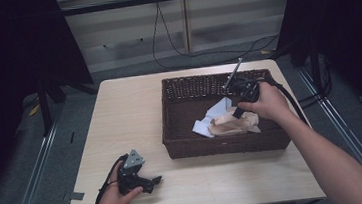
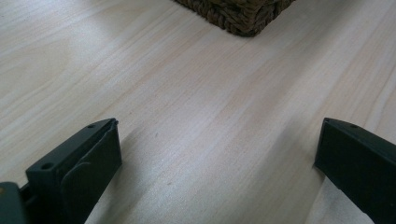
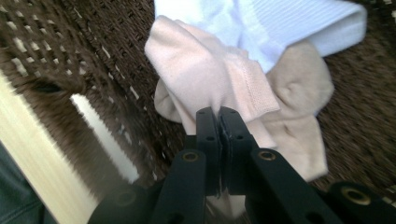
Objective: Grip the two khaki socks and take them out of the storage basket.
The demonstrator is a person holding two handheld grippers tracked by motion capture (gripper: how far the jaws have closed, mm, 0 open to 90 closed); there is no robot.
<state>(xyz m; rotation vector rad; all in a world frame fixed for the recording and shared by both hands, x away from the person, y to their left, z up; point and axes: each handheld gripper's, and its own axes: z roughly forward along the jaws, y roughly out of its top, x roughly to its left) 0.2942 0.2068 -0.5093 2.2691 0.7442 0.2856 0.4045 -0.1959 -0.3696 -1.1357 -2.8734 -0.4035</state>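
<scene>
A dark brown wicker basket stands on the right half of the wooden table. Inside it lie a pale peach cloth and a white cloth. My right gripper reaches down into the basket. In the right gripper view its jaws are pressed together on a fold of the peach cloth, with the white cloth just beyond. My left gripper rests on the table near the front left edge. Its jaws stand wide apart over bare wood.
A corner of the basket lies ahead of the left gripper. Its woven wall rises close to the left of the right gripper. Black cables run across the floor behind the table. Dark stands flank both sides.
</scene>
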